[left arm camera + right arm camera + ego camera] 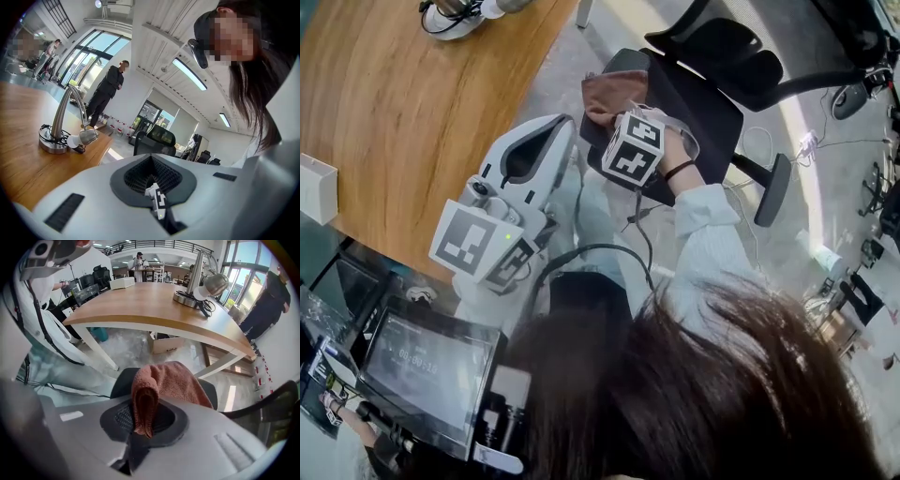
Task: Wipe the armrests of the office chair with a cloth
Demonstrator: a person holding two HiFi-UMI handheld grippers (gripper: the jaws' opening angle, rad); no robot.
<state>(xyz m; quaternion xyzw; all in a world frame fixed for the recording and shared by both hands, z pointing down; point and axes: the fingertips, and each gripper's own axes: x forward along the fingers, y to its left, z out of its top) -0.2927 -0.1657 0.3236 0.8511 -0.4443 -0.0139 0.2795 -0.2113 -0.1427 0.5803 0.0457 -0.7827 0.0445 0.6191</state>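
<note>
A black office chair [712, 89] stands on the floor beside the table. Its near armrest [623, 62] lies under a brownish-pink cloth [614, 92]. My right gripper [622, 120] is shut on the cloth and holds it on that armrest. In the right gripper view a fold of the cloth [157, 387] is pinched in the right gripper [143, 420], and the dark armrest [123, 380] shows beneath it. The other armrest [773, 187] is bare. My left gripper [534, 155] hovers left of the chair, tilted upward; in its own view the left gripper [152, 183] is shut and holds nothing.
A wooden table [394, 112] fills the left side, carrying a silver desk lamp [455, 14] and a white box [317, 187]. A screen device [431, 375] sits at lower left. Cables [825, 141] trail on the floor. A person in black [269, 301] stands by the windows.
</note>
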